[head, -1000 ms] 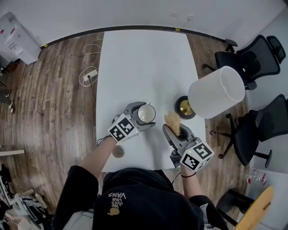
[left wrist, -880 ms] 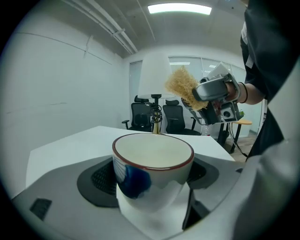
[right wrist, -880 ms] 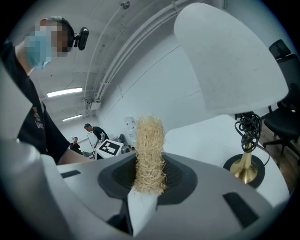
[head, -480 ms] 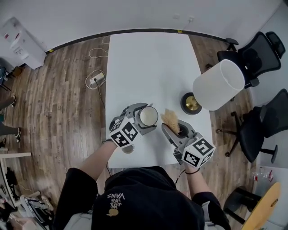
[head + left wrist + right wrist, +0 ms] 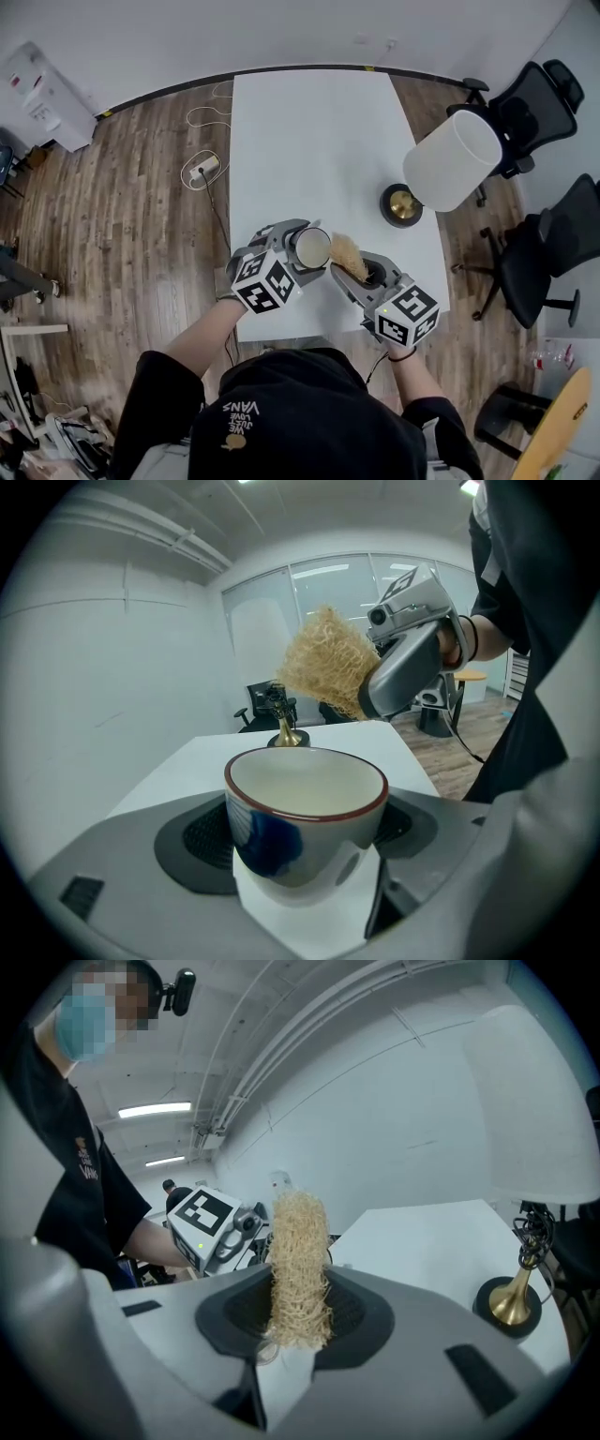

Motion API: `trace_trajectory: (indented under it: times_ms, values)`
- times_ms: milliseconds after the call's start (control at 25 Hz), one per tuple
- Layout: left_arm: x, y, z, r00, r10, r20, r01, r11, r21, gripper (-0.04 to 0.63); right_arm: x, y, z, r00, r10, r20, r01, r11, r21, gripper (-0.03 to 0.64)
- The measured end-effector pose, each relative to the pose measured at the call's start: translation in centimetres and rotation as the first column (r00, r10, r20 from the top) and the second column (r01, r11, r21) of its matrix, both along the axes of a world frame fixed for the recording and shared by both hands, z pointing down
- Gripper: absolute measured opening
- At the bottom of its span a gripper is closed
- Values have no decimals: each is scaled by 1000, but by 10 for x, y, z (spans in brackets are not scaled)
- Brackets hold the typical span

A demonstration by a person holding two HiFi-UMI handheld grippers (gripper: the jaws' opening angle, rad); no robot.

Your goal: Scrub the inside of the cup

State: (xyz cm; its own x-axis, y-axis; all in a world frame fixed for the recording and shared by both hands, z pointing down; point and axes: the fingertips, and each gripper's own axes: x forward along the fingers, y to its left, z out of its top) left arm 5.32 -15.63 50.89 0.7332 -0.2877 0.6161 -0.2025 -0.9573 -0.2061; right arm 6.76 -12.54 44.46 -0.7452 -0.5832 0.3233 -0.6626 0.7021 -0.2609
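Observation:
The cup [image 5: 310,247] is cream inside with a dark red rim and a blue glazed patch outside [image 5: 305,822]. My left gripper [image 5: 302,249] is shut on the cup and holds it upright above the white table [image 5: 319,141]. A tan fibrous scrubber [image 5: 346,254] stands pinched in my right gripper [image 5: 356,267], its tip just right of the cup's rim and a little above it. In the left gripper view the scrubber [image 5: 324,663] hovers over the far rim. In the right gripper view the scrubber [image 5: 298,1269] fills the jaws.
A table lamp with a white shade [image 5: 452,159] and a round brass base [image 5: 401,204] stands at the table's right side. Black office chairs [image 5: 562,248] are to the right. A power strip and cables [image 5: 204,167] lie on the wood floor at left.
Both grippers have drawn closer together. The scrubber has moved left until its tip is beside the cup's rim. The cup stays held.

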Motion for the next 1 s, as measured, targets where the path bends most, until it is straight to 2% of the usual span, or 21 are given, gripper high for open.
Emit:
trace_trajectory:
  times_ms: [120, 240, 520, 600, 800, 880, 1000]
  values:
    - [-5, 12, -4, 999, 19, 37, -20, 999, 31, 394, -12, 14, 11, 992, -77, -103, 74, 997, -29, 94]
    - [-10, 22, -5, 996, 36, 78, -42, 997, 71, 395, -23, 25, 22, 962, -156, -226, 145, 987, -65, 94]
    - [-21, 33, -8, 981, 51, 188, -86, 979, 185, 396, -26, 30, 40, 883, -233, -409, 180, 970, -165, 94]
    - [-25, 33, -7, 977, 50, 209, -93, 975, 202, 396, -28, 38, 46, 857, -274, -437, 197, 957, -214, 94]
    - [-30, 36, 3, 970, 61, 237, -110, 974, 199, 397, -50, 62, 50, 772, -420, -477, 291, 901, -322, 94]
    - [-28, 40, 6, 969, 73, 236, -121, 973, 196, 397, -56, 61, 47, 763, -435, -478, 309, 895, -322, 94]
    - [-23, 46, 6, 969, 91, 232, -140, 968, 206, 397, -54, 49, 42, 772, -408, -487, 291, 909, -300, 94]
